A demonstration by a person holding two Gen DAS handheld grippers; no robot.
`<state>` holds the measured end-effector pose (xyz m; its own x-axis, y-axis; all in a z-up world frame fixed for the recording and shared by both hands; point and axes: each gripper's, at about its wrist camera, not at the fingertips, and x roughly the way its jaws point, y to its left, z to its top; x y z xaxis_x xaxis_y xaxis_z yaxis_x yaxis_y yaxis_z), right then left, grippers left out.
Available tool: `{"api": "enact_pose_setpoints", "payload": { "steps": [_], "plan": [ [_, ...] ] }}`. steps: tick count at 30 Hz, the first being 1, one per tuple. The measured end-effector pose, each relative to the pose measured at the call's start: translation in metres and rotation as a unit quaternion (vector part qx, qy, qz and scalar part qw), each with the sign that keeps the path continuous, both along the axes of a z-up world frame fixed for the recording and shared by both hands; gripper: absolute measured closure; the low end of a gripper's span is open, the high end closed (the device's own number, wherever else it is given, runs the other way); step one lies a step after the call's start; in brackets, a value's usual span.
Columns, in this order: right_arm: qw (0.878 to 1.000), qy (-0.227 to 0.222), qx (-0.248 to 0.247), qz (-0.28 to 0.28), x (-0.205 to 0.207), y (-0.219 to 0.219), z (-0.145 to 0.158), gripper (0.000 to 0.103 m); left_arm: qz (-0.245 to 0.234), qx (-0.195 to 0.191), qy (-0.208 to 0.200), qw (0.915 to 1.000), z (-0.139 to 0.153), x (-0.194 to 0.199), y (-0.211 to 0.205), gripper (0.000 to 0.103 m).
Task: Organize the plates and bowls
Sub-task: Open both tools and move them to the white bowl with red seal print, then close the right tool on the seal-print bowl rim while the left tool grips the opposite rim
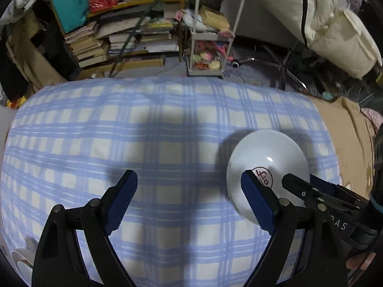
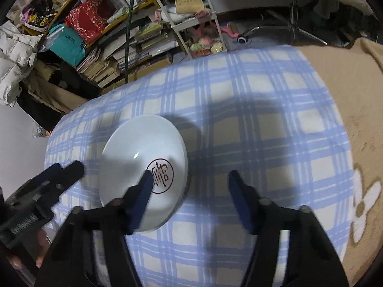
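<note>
A white bowl [image 2: 134,148] with a red seal mark inside rests upright on the blue-and-cream checked cloth [image 2: 251,143]. My right gripper [image 2: 189,186] straddles the bowl's right rim, with its left finger [image 2: 143,191] inside the bowl and the other finger [image 2: 237,193] outside. A gap shows between that pad and the rim. In the left wrist view the bowl [image 1: 265,153] lies to the right, and the right gripper [image 1: 299,186] reaches over it. My left gripper [image 1: 190,186] hangs open over bare cloth, its right finger [image 1: 256,198] in front of the bowl's left edge.
A tan blanket [image 2: 347,91] with a white flower covers the surface to the right of the cloth. Beyond the far edge stand a crowded bookshelf [image 1: 124,35] and a white trolley [image 1: 210,38]. White dishes [image 1: 21,260] peek in at the lower left.
</note>
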<state>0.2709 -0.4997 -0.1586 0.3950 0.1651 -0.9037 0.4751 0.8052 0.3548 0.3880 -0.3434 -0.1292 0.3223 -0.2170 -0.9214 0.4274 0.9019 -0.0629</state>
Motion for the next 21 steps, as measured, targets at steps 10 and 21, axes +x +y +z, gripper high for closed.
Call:
{"api": "enact_pose_setpoints", "payload": {
  "steps": [10,21],
  "plan": [
    [0.999,-0.001,0.031,0.020,-0.004,0.002,-0.009,0.088,-0.017,-0.053,0.053,0.9970,-0.026,-0.013,-0.022,0.098],
    [0.999,-0.005,0.024,0.035,-0.012,0.021,0.006,0.089,-0.018,-0.028,0.035,0.9988,0.001,-0.031,-0.009,0.098]
  ]
}}
